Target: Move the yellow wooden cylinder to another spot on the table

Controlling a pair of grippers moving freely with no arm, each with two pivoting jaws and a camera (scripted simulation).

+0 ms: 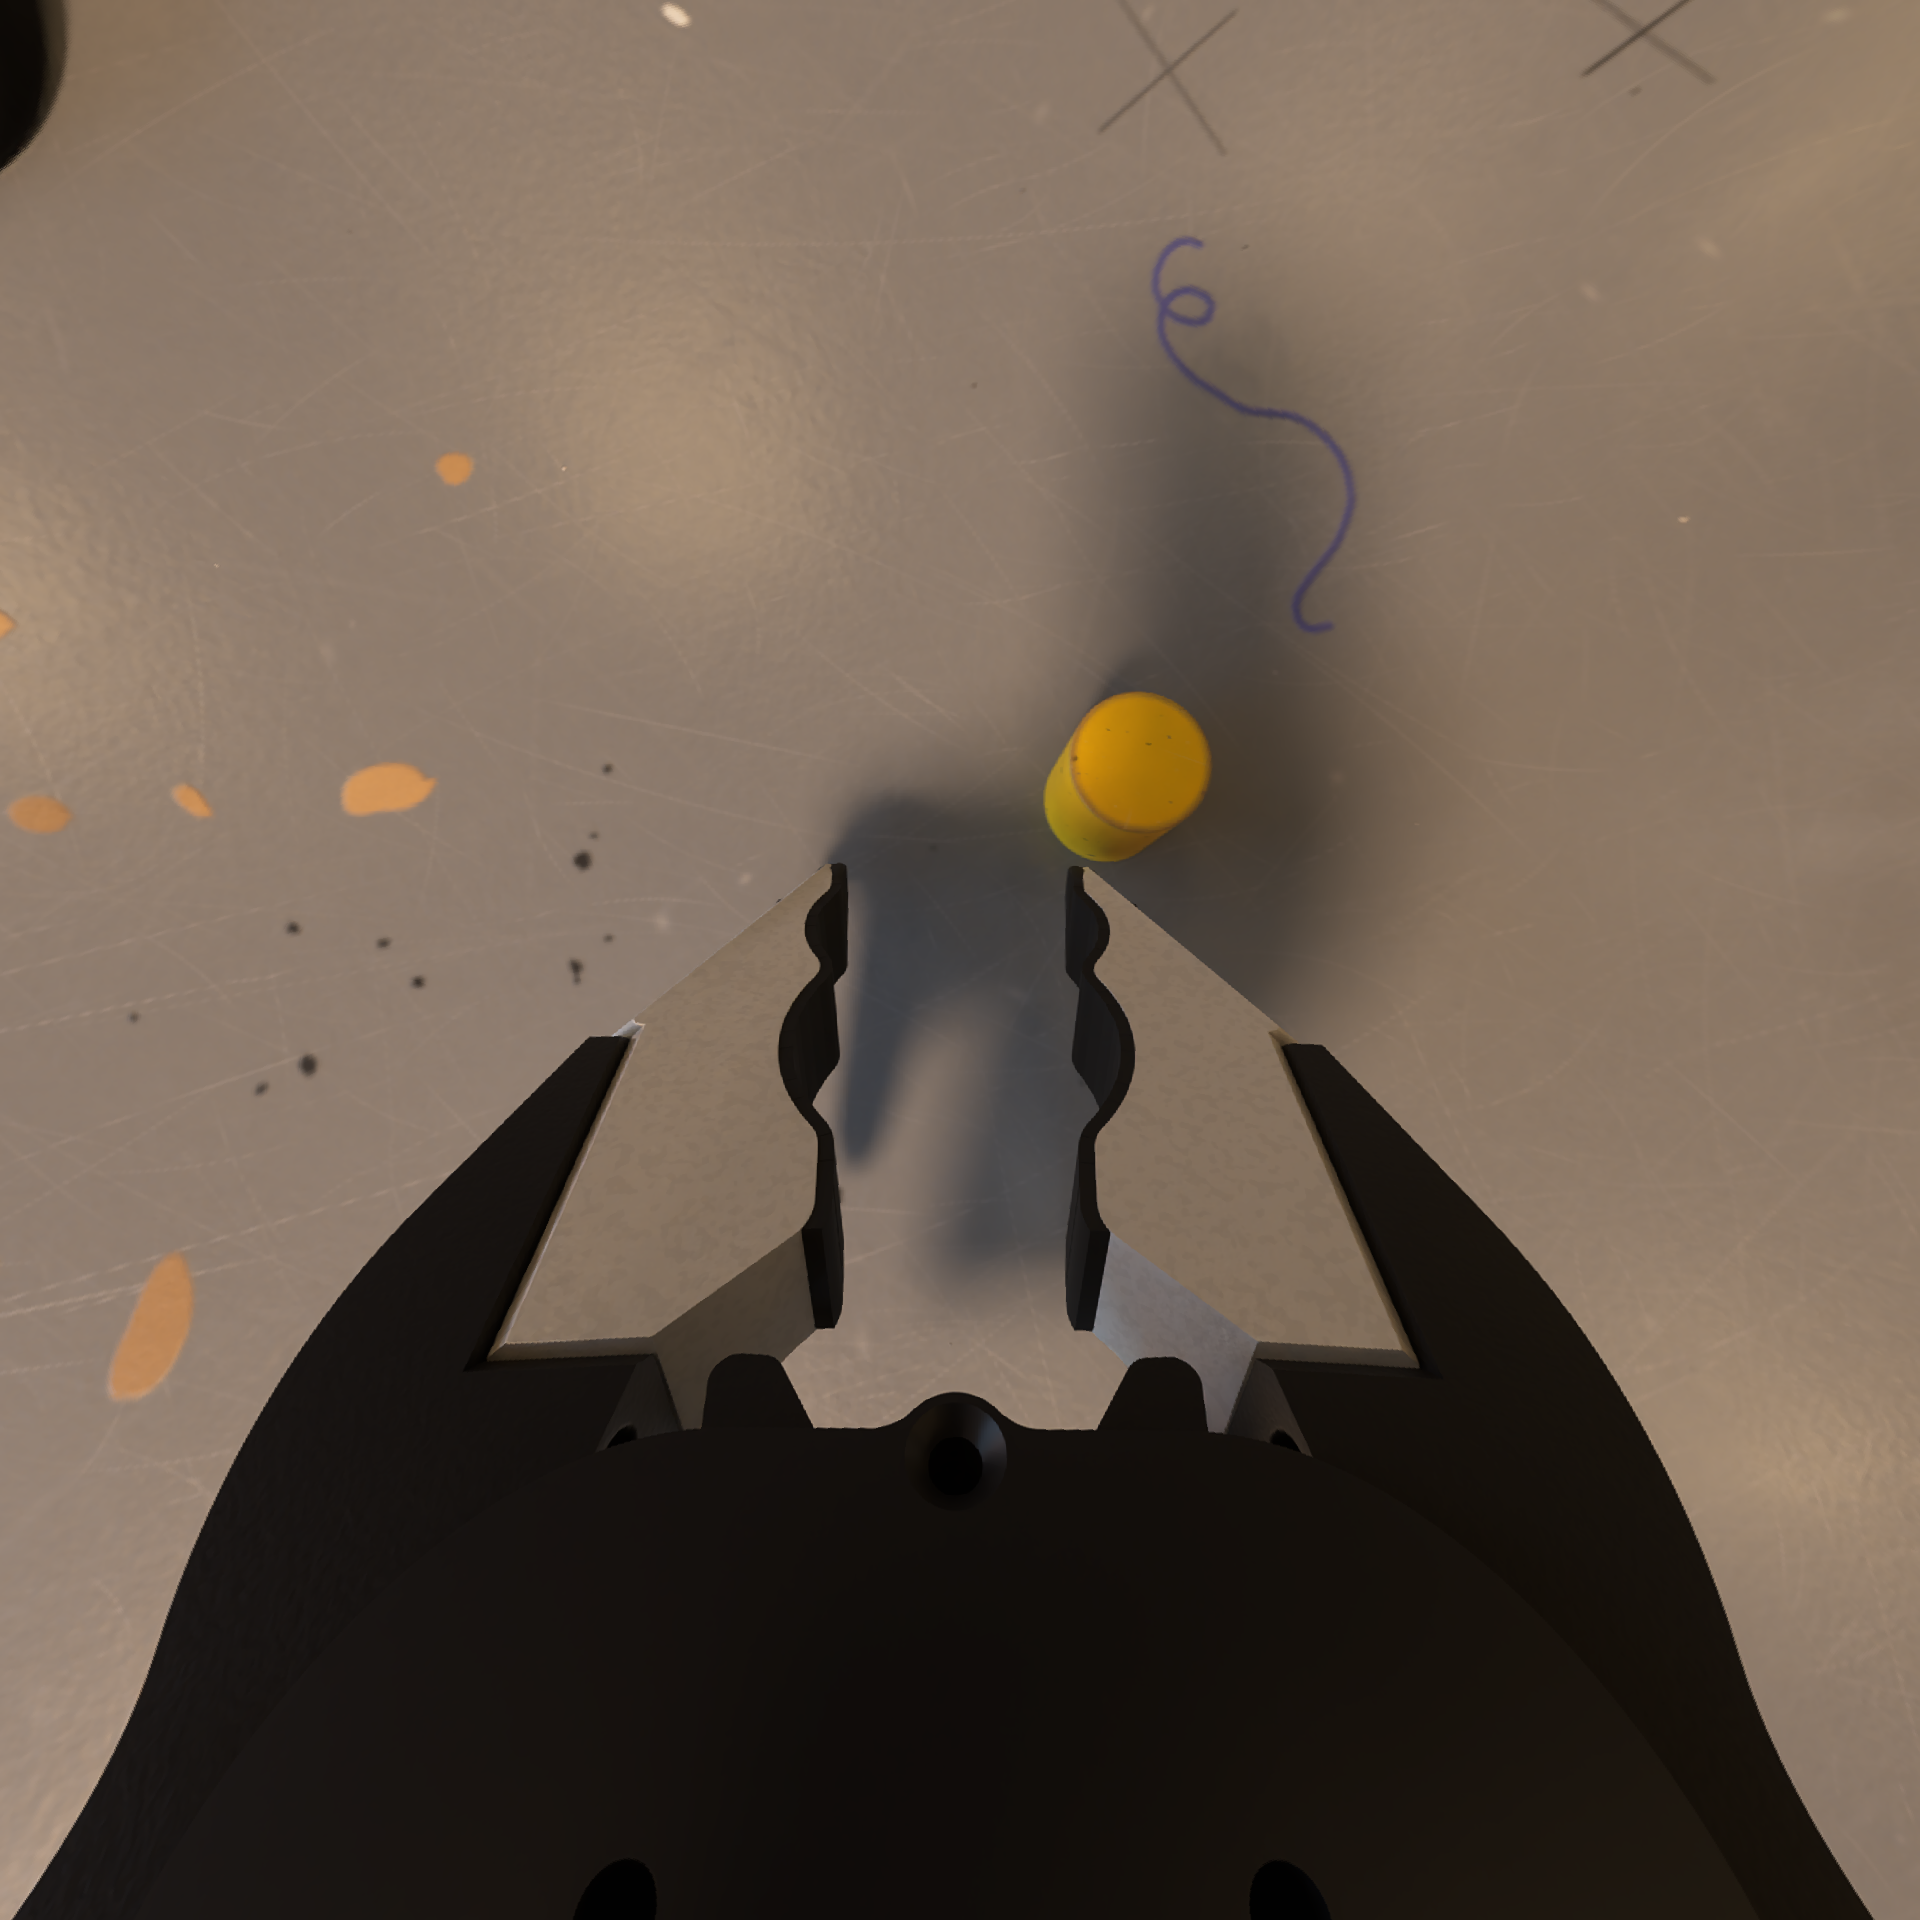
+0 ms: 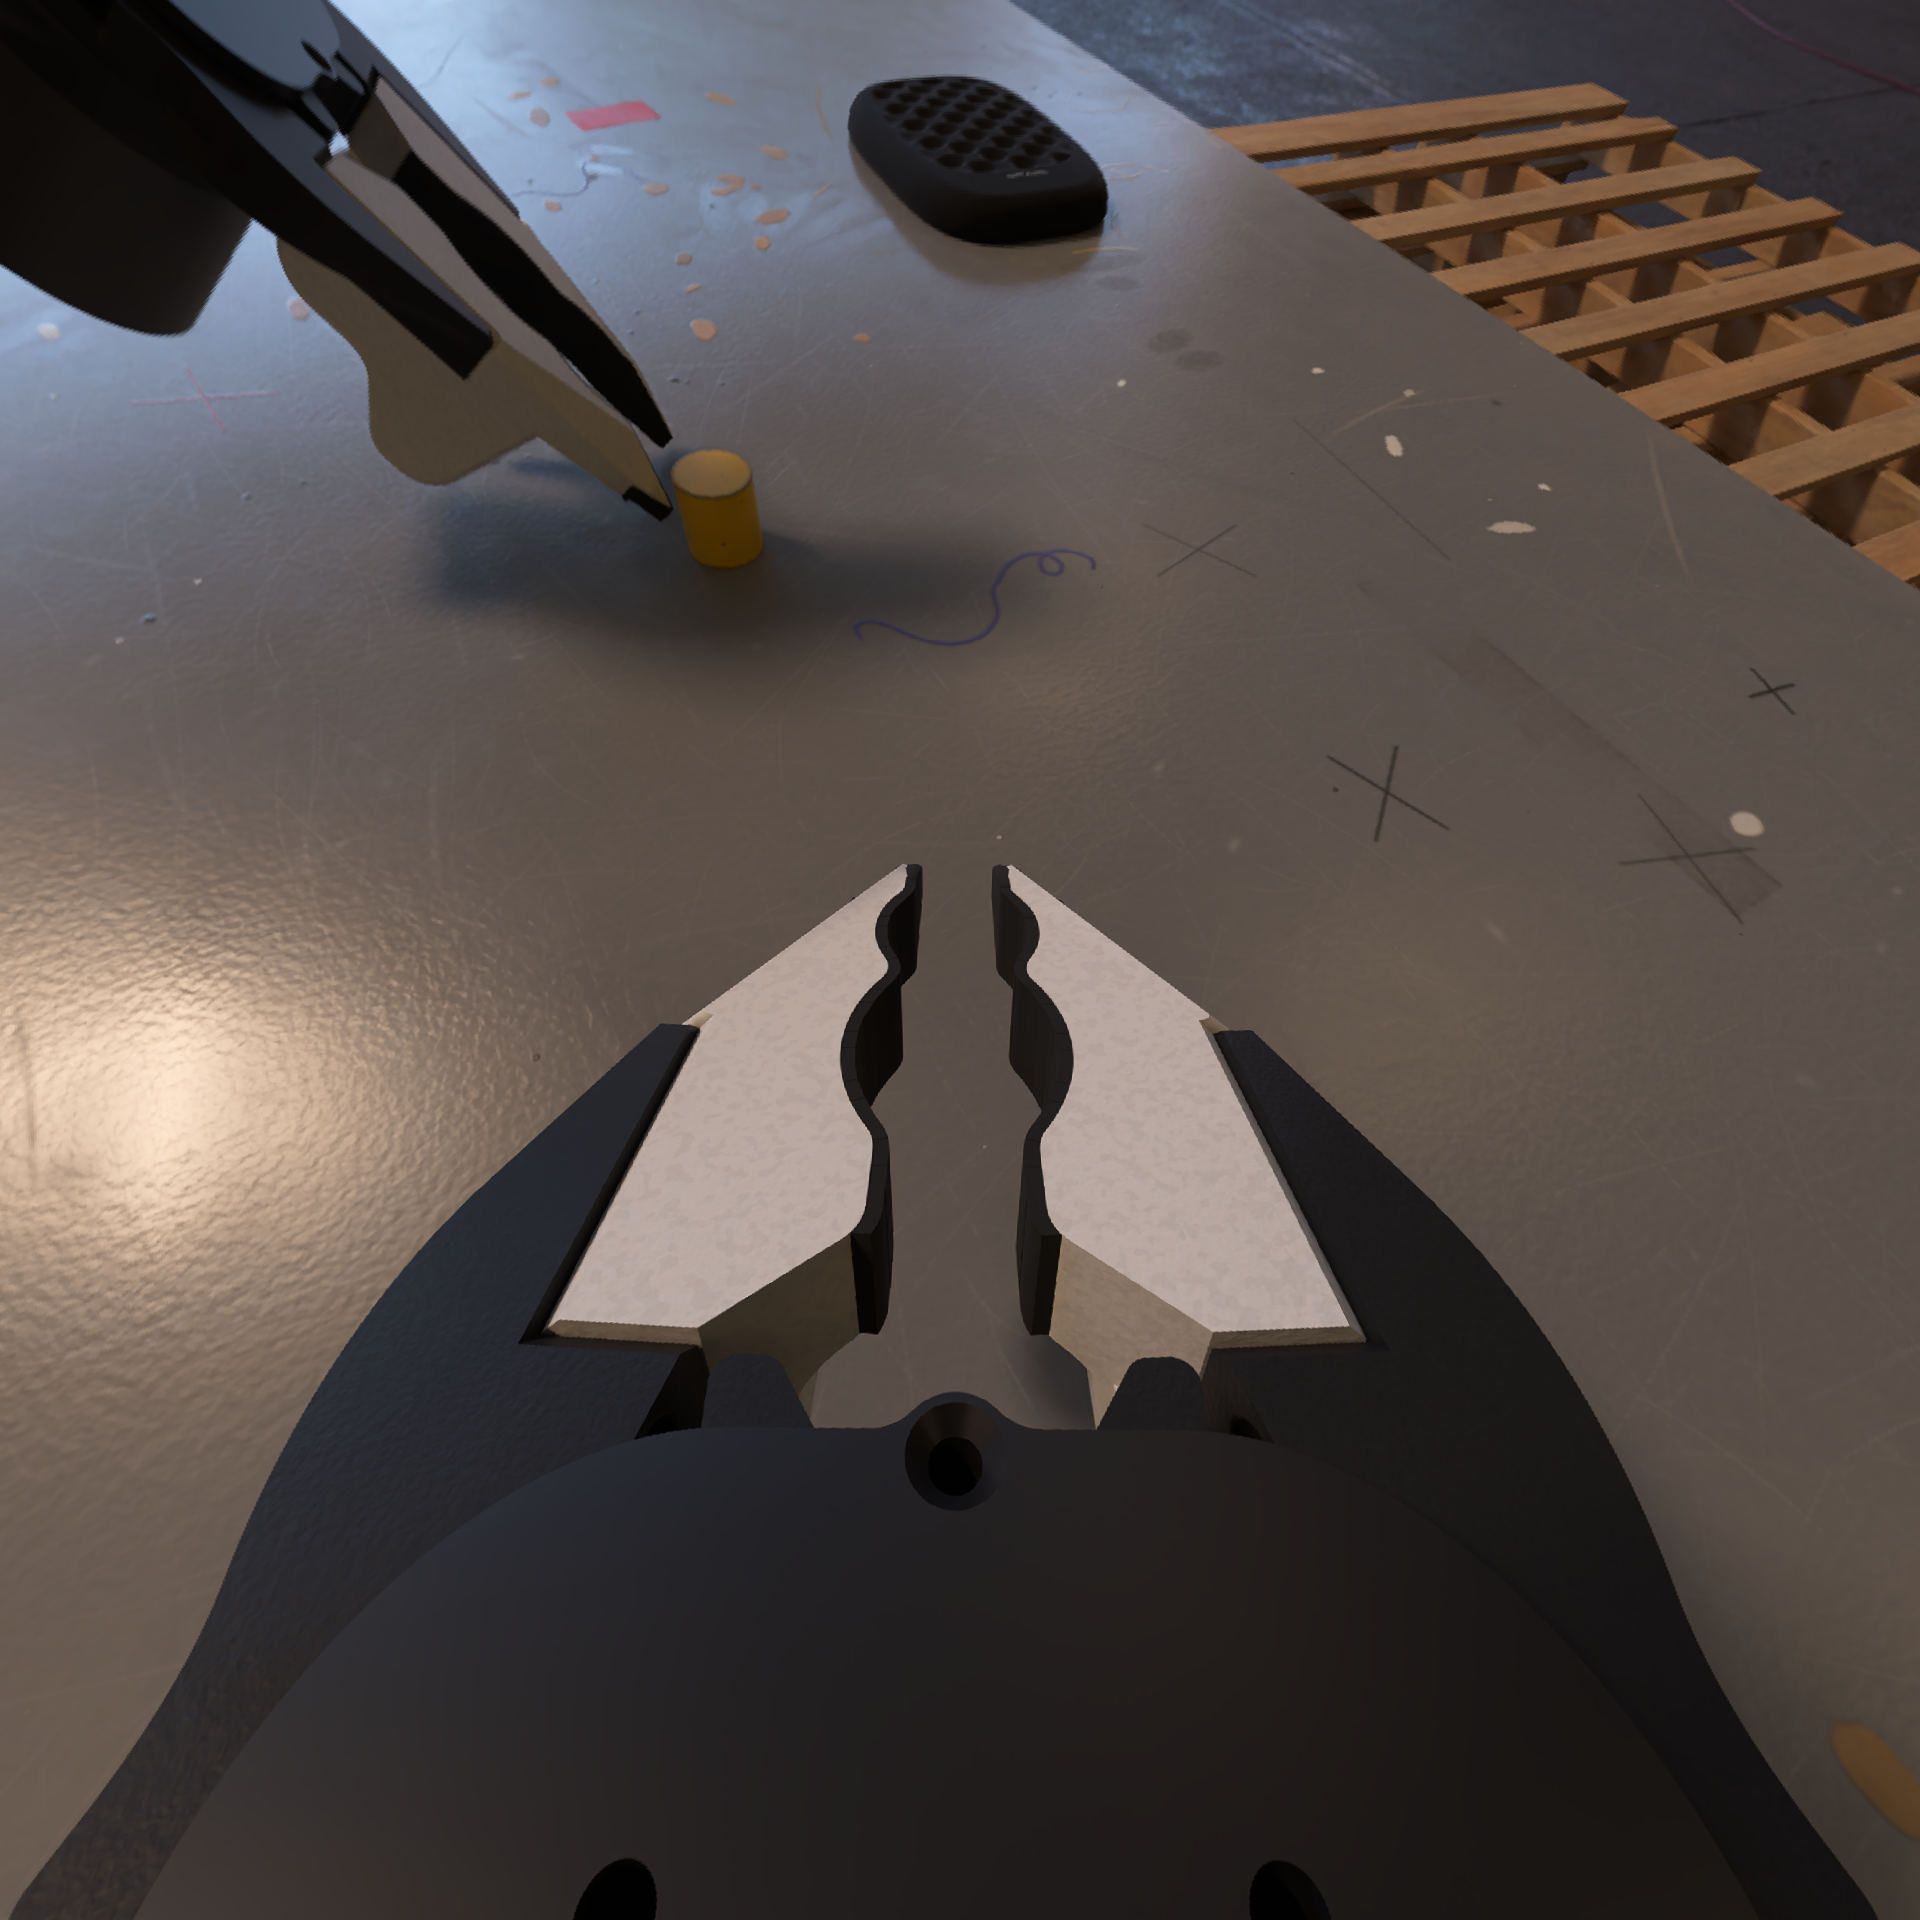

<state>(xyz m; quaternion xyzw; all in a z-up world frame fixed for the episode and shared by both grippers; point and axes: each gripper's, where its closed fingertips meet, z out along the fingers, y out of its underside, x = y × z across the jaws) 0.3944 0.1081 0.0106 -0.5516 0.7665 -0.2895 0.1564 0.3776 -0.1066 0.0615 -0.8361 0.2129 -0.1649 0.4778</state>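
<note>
The yellow wooden cylinder stands upright on the grey table, just ahead and to the right of my left gripper's right fingertip. The left gripper is open and empty, and the cylinder is outside its jaws. In the right wrist view the cylinder is far ahead on the left, with the left gripper tilted down and its tips right beside the cylinder's top. My right gripper hovers low over the table, empty, with only a narrow gap between its fingers.
A black perforated oval pad lies at the far side of the table. A wooden slatted pallet lies beyond the table's right edge. A blue squiggle, orange paint spots and pencil crosses mark the surface.
</note>
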